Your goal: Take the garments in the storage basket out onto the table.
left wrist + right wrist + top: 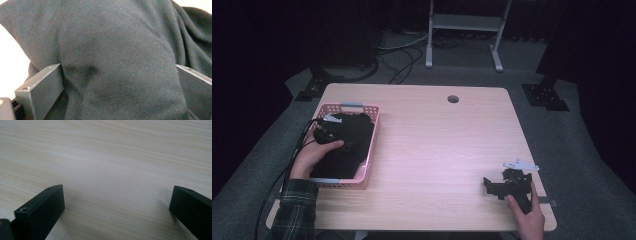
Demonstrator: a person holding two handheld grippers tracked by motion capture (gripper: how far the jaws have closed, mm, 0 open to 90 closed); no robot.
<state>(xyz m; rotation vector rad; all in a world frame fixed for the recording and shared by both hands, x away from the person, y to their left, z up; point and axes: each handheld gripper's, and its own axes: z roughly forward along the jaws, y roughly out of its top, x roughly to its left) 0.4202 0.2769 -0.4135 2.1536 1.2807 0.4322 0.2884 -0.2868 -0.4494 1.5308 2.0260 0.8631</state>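
A: What's hard to read here?

B: The dark cloth (346, 145) in the pink basket (371, 145). From the high view it is one black mass with hardly any folds showing, and the left gripper (328, 131) is black against it, so its jaw tips get lost there. What kind of garment it is, I can't tell.

A: And close up?

B: The left gripper view shows dark twill fabric (117, 55) bulging between the two jaws, which stand wide apart with the cloth pressed against both inner faces. They reach around a fold of it, but they are not clamped down.

A: Where does the cloth sit relative to that gripper?

B: Directly in front of it and between the jaws, inside the basket at the table's left side. The left hand (314, 155) rests at the basket's near-left rim.

A: The other one?

B: The right gripper (507, 184) sits low at the near right corner, well apart from the basket, jaws spread wide with nothing between them but bare wood.

A: The setting?

B: A light wood-grain table (437, 145) with a round cable hole (453, 99), on grey carpet, with cables and a metal stand (464, 30) behind in a dim room.
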